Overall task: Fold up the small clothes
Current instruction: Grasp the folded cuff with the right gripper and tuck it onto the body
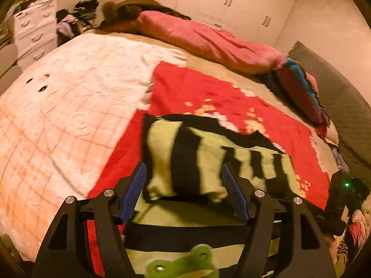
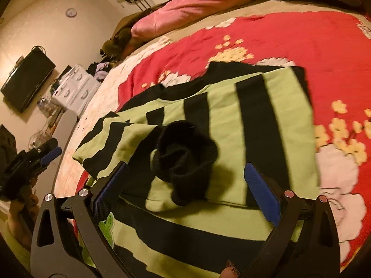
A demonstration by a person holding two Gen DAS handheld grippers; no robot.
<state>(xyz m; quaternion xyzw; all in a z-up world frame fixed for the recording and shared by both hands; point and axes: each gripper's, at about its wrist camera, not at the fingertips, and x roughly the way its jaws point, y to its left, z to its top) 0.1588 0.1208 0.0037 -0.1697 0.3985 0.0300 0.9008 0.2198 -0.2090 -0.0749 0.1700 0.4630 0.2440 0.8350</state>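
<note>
Left wrist view: the left gripper hangs over a green-and-black striped garment lying on a red floral blanket on the bed. Its blue pads stand well apart, nothing pinched between them; a folded sleeve end lies below the gap. A green frog patch shows at the bottom edge. A pink pillow lies at the far side.

Right wrist view: the right gripper is wide open above the same garment, gripping nothing. A black ribbed cuff bunches on the stripes between its fingers. The left gripper appears at the left edge, off the cloth.
</note>
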